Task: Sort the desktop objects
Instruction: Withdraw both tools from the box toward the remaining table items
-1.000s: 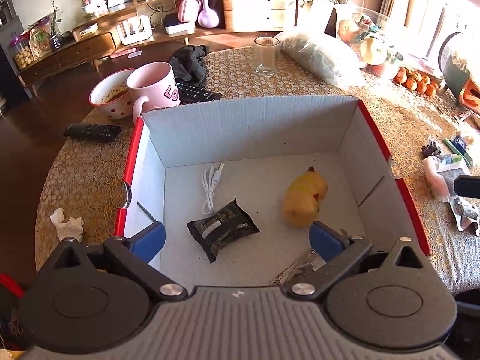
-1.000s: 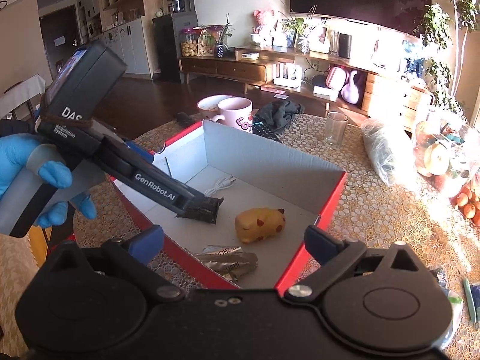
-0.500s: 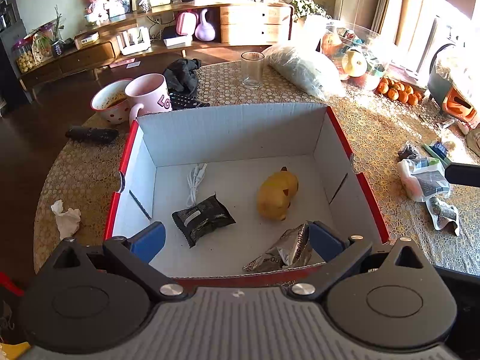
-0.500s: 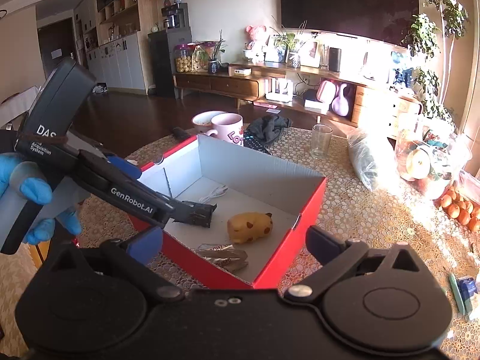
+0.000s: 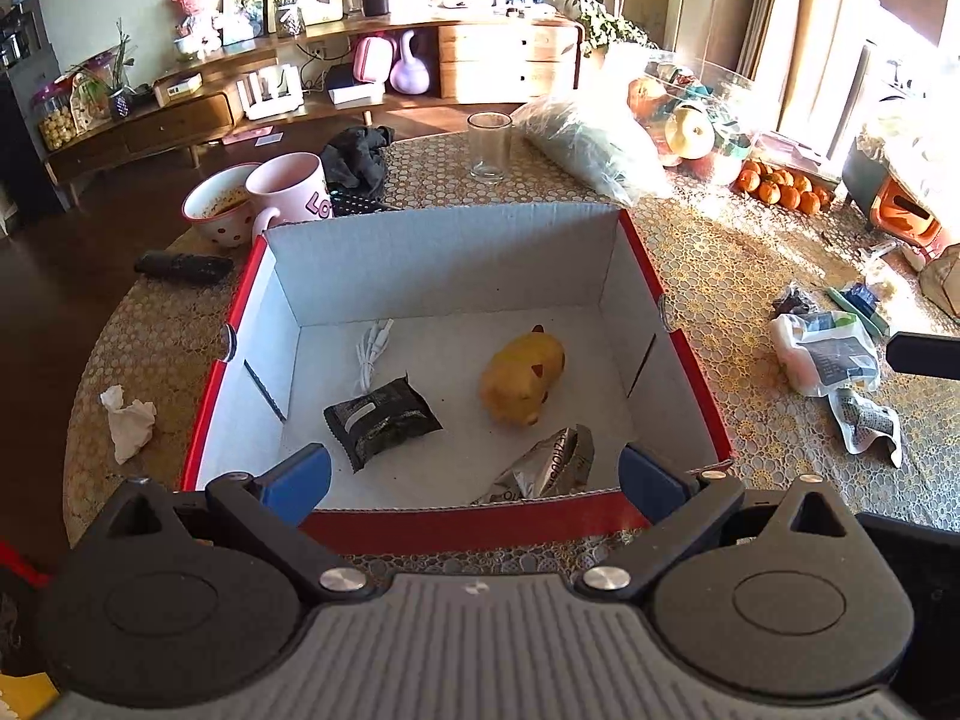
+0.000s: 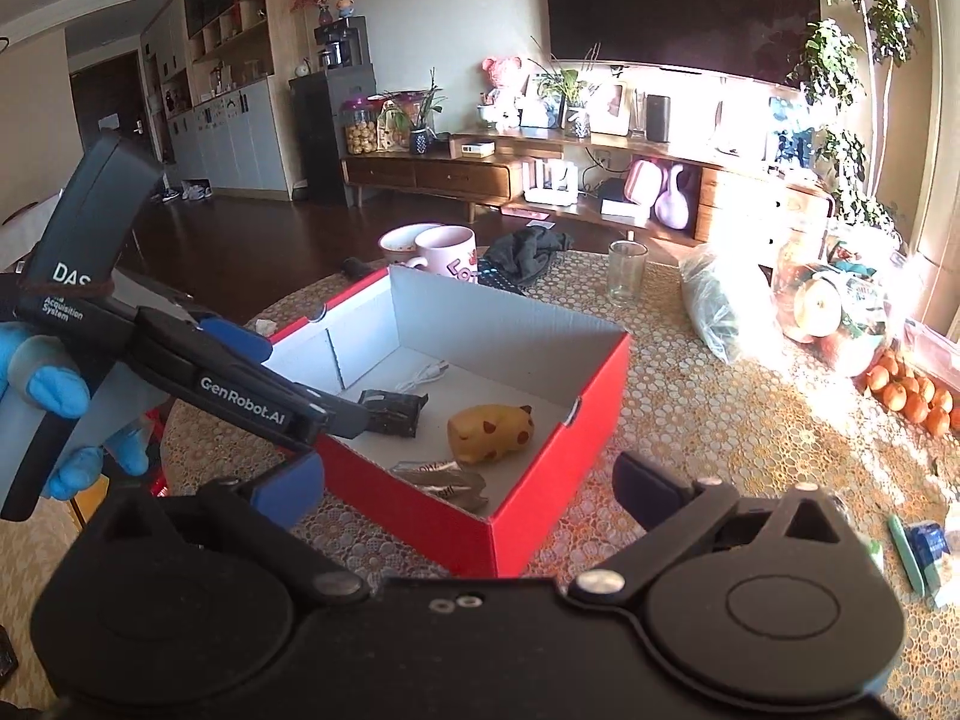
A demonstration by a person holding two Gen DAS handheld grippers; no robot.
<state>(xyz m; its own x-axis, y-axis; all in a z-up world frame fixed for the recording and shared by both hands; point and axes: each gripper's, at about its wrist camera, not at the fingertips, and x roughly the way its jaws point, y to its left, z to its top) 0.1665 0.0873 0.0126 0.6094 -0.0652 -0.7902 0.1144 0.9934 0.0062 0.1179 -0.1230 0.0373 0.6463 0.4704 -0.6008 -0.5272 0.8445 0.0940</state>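
The red cardboard box (image 5: 456, 521) sits centre frame in the left wrist view and already holds a yellow toy animal (image 5: 523, 377), a black snack packet (image 5: 381, 420), a crinkled silver wrapper (image 5: 543, 471) and a white cable (image 5: 372, 349). Unsorted items remain on the desk (image 5: 708, 252): a white plastic bag of packets (image 5: 825, 354) at right of frame, a crumpled tissue (image 5: 127, 421) at left, and a dark remote (image 5: 183, 267) at upper left. Judgement: the step in hand is a fresh reach for a loose item. It would be done well by lifting clear of the box wall, approaching the bag from above, and gripping a bunched fold, since thin plastic may slip. The left claw (image 5: 474, 477) stands wide apart, empty, poised over the box's near wall without touching it. The right claw (image 6: 468, 489) is likewise spread wide, holding nothing, above the desk beside the box's near corner, lower centre of its frame.
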